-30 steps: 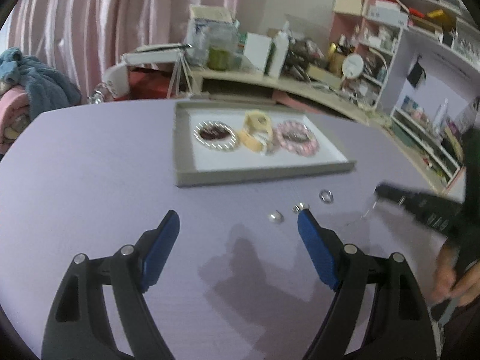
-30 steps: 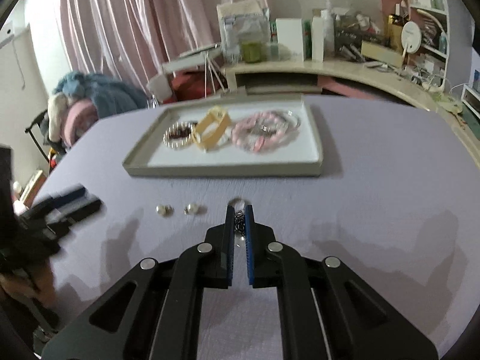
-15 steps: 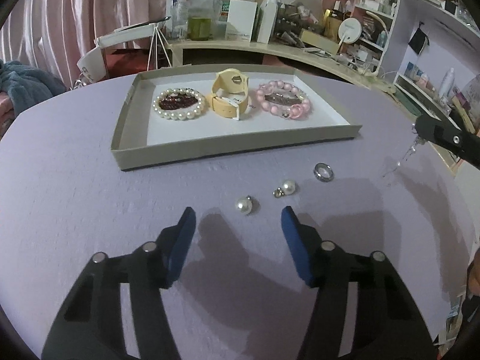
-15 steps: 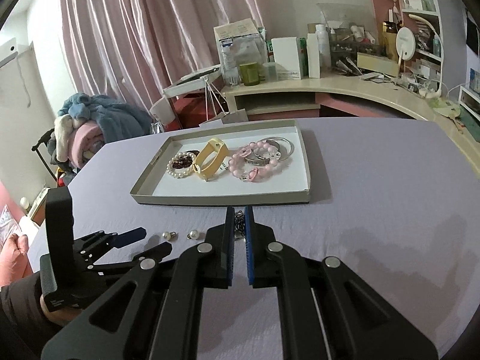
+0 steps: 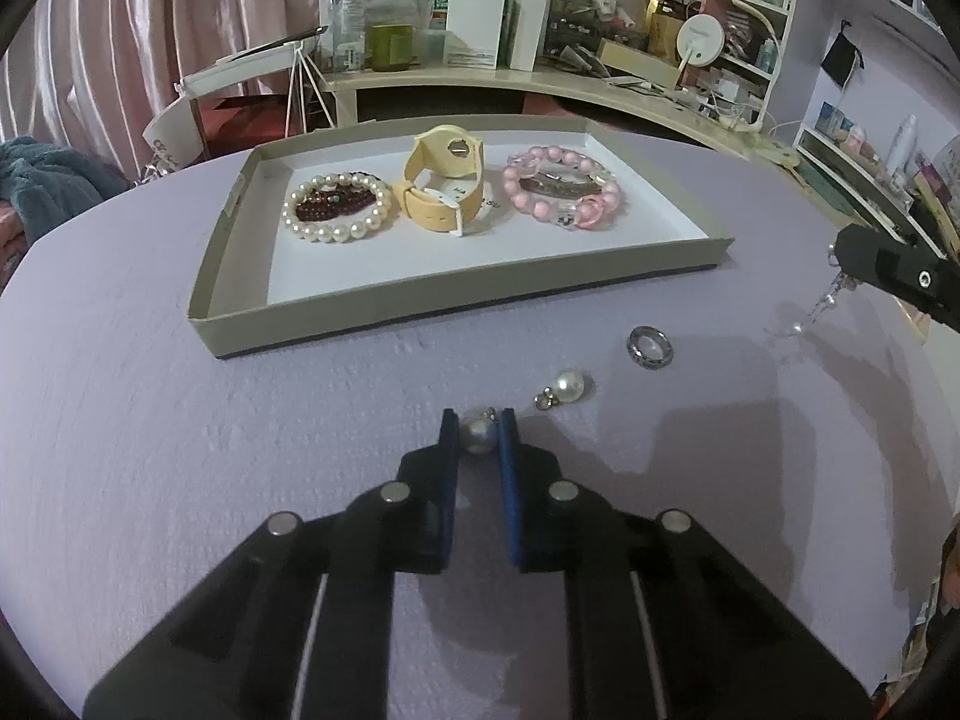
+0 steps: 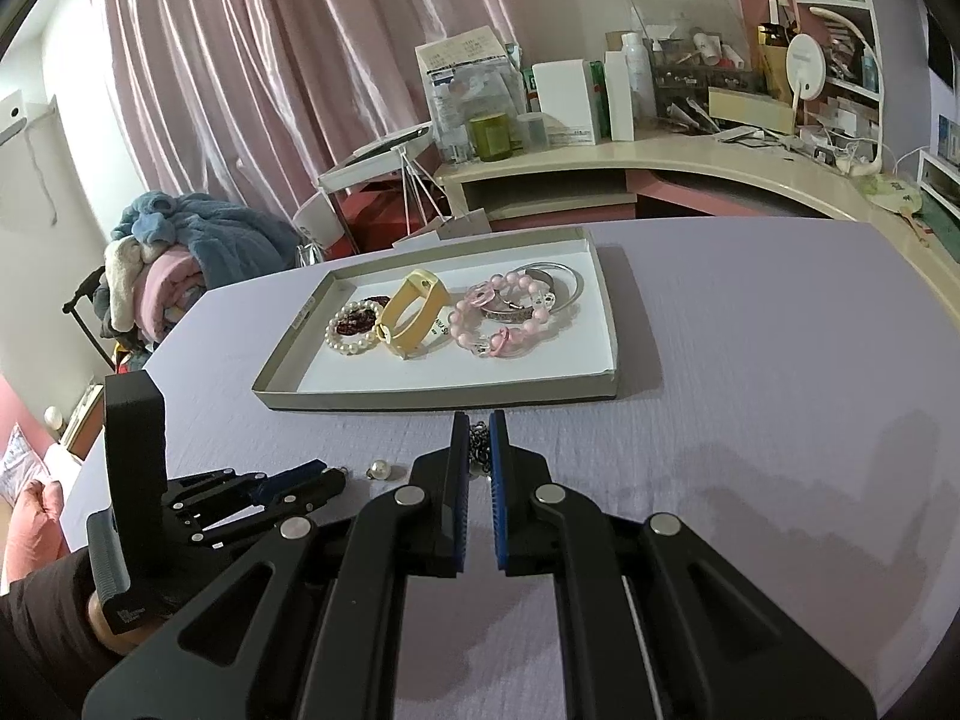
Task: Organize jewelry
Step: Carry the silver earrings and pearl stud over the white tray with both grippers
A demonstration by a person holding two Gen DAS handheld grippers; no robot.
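Note:
My left gripper [image 5: 479, 429] is shut on a pearl earring [image 5: 479, 436] that rests on the purple table. A second pearl earring [image 5: 567, 387] and a silver ring [image 5: 650, 347] lie just right of it. My right gripper [image 6: 479, 432] is shut on a dangling chain necklace [image 6: 478, 444], which also shows in the left wrist view [image 5: 822, 306], hanging above the table. The grey tray [image 5: 420, 312] holds a pearl bracelet [image 5: 336, 207], a yellow watch band [image 5: 444, 180] and a pink bead bracelet [image 5: 561, 186].
The left gripper shows at lower left of the right wrist view [image 6: 240, 498], near the loose pearl earring [image 6: 379, 469]. A cluttered desk [image 6: 660, 150] and shelves stand behind the table. A pile of blankets [image 6: 174, 264] lies far left.
My left gripper moved forward and closed on the nearer pearl earring. My right gripper rose and drew back a little with the necklace.

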